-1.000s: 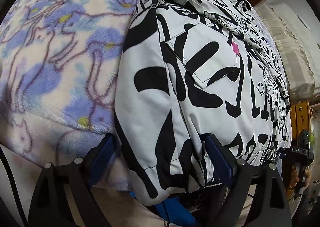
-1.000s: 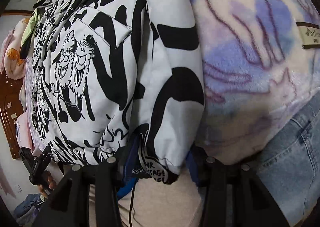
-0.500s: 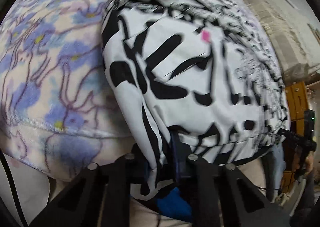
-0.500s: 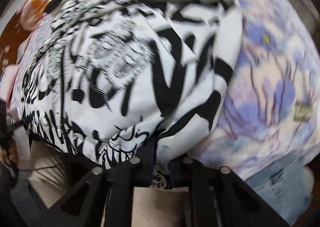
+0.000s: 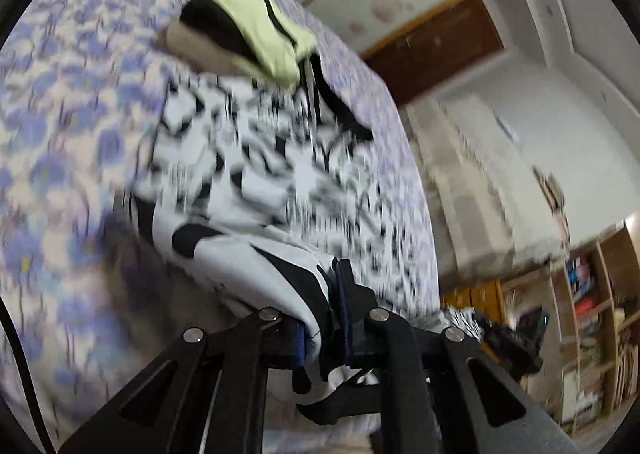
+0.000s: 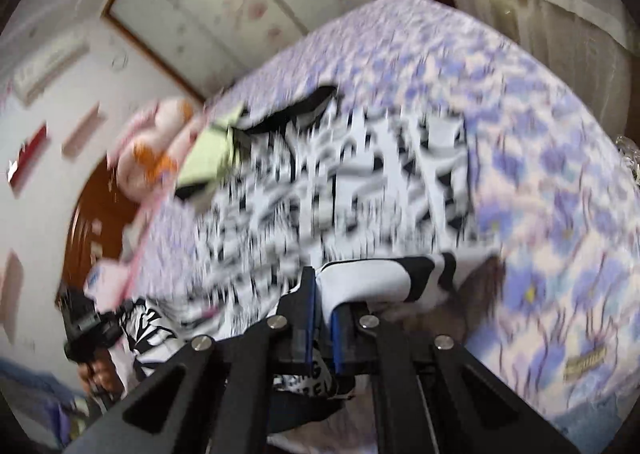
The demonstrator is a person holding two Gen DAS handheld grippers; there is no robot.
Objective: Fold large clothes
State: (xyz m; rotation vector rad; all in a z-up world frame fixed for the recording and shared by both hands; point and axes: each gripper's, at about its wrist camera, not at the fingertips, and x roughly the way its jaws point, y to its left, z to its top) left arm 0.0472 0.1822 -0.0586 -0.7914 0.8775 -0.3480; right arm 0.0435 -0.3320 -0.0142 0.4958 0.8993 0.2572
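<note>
The black-and-white printed jacket (image 5: 256,173) lies spread on the bed's purple floral blanket (image 5: 52,141), its near hem raised off the bedding. The left claw (image 5: 326,318) is pinched closed on one corner of that hem, and the right claw (image 6: 322,318) is likewise clamped on the opposite corner, where a cuff with printed lettering hangs below the blue pads. Holding both bottom corners at once probably lets the person carry the lower edge up and over toward the collar, so the garment folds in half evenly rather than skewing. A pale green hood lining (image 5: 264,29) marks the far end of the jacket, and a pink plush toy (image 6: 156,141) sits beyond it near the headboard. Heavy motion blur smears the print, so pockets, seams and the sleeves' positions cannot be made out, and the fabric between the two corners falls outside both views.
</note>
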